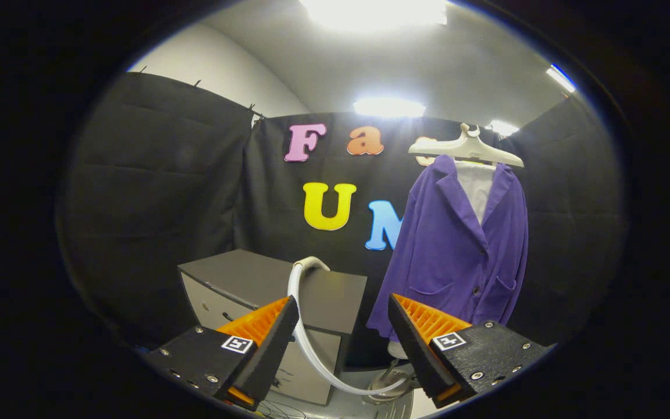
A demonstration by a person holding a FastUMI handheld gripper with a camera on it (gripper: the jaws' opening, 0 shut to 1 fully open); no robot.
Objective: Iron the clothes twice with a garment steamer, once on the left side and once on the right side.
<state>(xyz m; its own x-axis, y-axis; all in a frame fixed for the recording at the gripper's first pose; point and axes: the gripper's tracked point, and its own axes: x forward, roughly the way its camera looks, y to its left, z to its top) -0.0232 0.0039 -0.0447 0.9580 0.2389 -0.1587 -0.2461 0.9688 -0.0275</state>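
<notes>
Clearly the gripper (344, 326) is empty, its two fingers standing wide apart with nothing between them, so the step in hand looks to be reaching for the steamer before any ironing begins. Between and just beyond the fingers a single white hose (303, 326) arcs up from a pale base (390, 387) low between them to the top of a grey cabinet (236, 279) beyond the left finger; whether the steamer head lies on that cabinet cannot be told. To do this well, I would follow the hose to its upper end, bring the open fingers squarely around the handle there, and close only once both sit firmly on it, so the head will not twist when lifted. One purple jacket (457, 244) hangs beyond the right finger, well apart from it, over one white shirt (476, 186) on one pale hanger (467, 150). Counted: one jacket, one shirt, one hanger, one hose, one cabinet. Neither side of the jacket looks steamed yet, as I judge it, so both passes remain; keep the hose slack and clear of the jacket's hem while carrying the head across.
</notes>
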